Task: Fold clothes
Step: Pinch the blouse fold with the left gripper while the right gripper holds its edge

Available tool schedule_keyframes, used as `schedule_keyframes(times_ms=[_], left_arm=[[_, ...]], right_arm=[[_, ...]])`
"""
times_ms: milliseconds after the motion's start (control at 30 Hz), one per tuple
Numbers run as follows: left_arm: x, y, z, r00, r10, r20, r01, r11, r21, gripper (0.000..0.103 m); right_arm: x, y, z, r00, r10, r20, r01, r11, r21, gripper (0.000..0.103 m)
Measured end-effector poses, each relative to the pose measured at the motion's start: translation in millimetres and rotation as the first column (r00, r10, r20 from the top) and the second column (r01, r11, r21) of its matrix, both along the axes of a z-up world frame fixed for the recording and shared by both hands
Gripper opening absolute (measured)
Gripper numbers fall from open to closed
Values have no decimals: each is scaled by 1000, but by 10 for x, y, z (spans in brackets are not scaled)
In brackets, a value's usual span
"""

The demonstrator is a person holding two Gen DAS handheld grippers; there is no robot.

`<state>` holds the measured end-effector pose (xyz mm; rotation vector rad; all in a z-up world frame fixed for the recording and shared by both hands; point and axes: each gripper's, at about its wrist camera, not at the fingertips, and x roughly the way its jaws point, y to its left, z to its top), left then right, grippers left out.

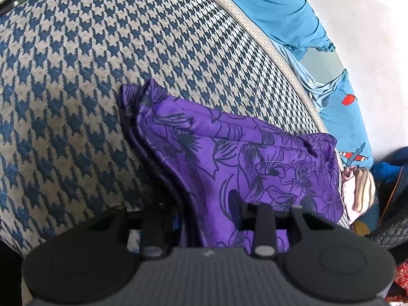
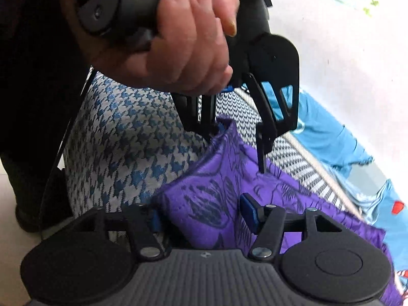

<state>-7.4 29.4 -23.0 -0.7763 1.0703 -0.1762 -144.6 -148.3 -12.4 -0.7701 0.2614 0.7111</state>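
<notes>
On the blue houndstooth cushion [image 1: 76, 76] lies the folded purple floral cloth [image 1: 255, 158], near the cushion's right edge. Your left claw [image 2: 239, 150] stands part open over the cloth's raised corner, one fingertip [image 2: 262, 163] touching the fabric. Your right claw [image 2: 201, 216] straddles the cloth's near edge, pads apart, not pinching. A blue sheet [image 1: 293, 12] lies beyond.

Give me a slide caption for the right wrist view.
Two claws over a folded purple floral cloth on a houndstooth cushion.
</notes>
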Motion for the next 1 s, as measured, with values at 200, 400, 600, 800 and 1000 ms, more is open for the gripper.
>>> schedule_keyframes(times_ms=[200, 400, 600, 800, 1000], left_arm=[[-11, 100, 30, 999, 46, 26, -46, 999, 7, 80], [19, 120, 9, 997, 65, 37, -64, 998, -23, 91], [83, 65, -7, 995, 78, 55, -78, 997, -9, 91], [95, 44, -25, 992, 98, 78, -99, 995, 19, 67], [81, 27, -53, 989, 124, 81, -130, 989, 70, 27]], right_arm=[[264, -146, 271, 987, -110, -117, 126, 981, 146, 11], [550, -438, 528, 932, -152, -330, 263, 908, 325, 11], [546, -483, 574, 929, -133, -345, 258, 903, 344, 11], [574, -522, 599, 922, -125, -368, 269, 888, 372, 11], [612, -611, 634, 910, -138, -390, 297, 874, 384, 11]])
